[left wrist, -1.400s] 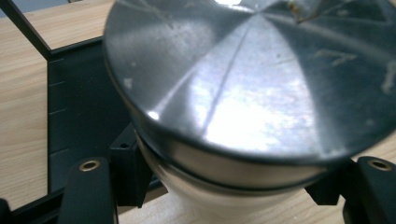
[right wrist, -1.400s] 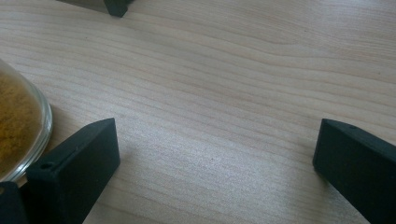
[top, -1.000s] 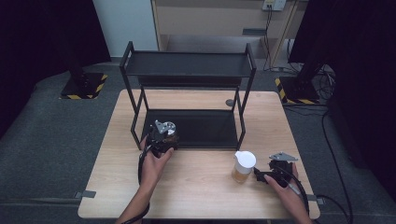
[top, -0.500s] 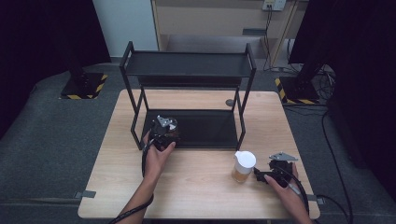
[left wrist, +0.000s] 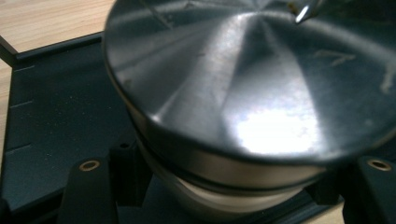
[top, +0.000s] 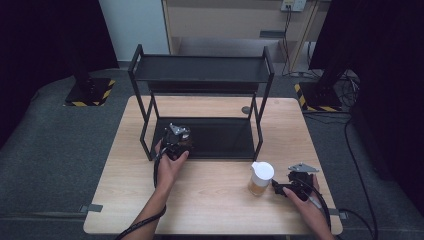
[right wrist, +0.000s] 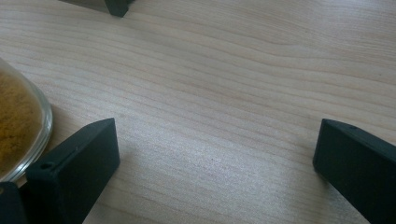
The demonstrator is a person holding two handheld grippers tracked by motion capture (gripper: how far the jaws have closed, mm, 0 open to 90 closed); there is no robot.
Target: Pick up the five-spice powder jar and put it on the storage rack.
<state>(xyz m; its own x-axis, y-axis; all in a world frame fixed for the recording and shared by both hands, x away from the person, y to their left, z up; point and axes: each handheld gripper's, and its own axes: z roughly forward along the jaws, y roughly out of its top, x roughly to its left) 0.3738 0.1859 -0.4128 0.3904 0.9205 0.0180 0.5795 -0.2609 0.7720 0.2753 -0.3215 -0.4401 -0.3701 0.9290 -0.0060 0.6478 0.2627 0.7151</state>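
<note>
Jaws of left gripper (top: pixel 176 142), frame centre-left, clamp a metal-lidded jar (left wrist: pixel 252 107) on the rack (top: pixel 200 70) bottom shelf. Right gripper (top: pixel 286 188), lower right, jaws spread wide beside a white-capped jar (top: pixel 261 177) on the table (top: pixel 215 200). No readable labels.

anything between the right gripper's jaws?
No. In the right gripper view only bare table lies between them; the jar sits outside the one jaw at the view's left.

Left tool (top: pixel 176 142) at the rack's (top: pixel 200 75) lower shelf; right tool (top: pixel 287 187) seemingly beside the jar (top: pixel 261 178).
</note>
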